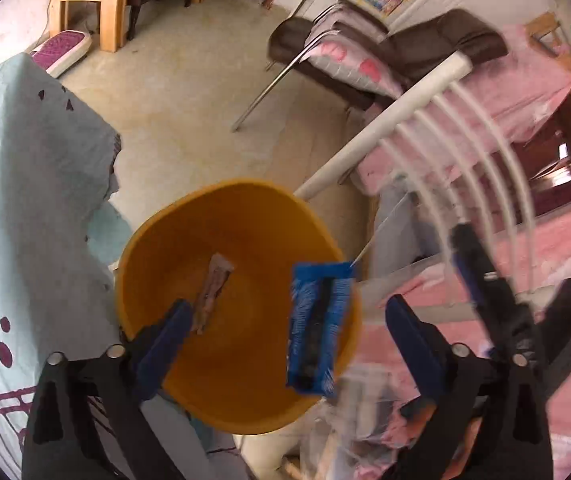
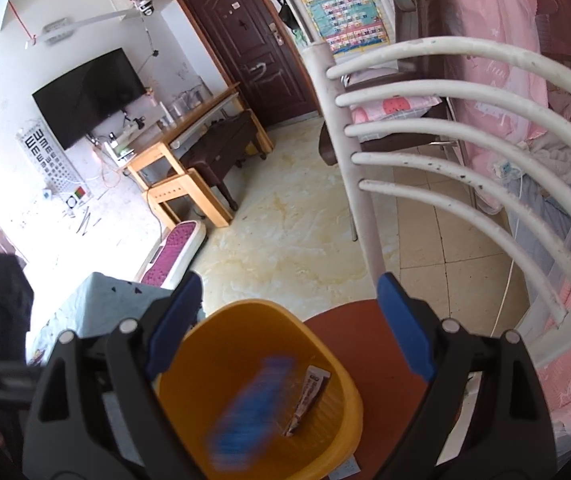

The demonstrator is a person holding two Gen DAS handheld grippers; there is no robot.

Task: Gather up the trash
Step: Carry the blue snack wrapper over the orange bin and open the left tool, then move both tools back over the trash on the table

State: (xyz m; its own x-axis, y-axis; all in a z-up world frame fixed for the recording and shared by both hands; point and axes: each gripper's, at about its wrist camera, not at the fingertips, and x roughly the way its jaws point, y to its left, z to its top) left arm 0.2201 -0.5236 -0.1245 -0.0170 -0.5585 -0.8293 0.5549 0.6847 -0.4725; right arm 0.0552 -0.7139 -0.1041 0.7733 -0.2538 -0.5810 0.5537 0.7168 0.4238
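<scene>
My left gripper [image 1: 285,320] spread, empty, over orange bin [image 1: 141,248] (mouth up to catch drops). Blue wrapper [image 1: 317,320] mid-air, blurred, likely falling in. Right gripper [image 2: 289,320] likewise spread, empty, above bin.

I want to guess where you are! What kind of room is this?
Most likely a living room in someone's home. There is a TV on the wall, a dark front door, a wooden desk and a colourful learning poster.
</scene>
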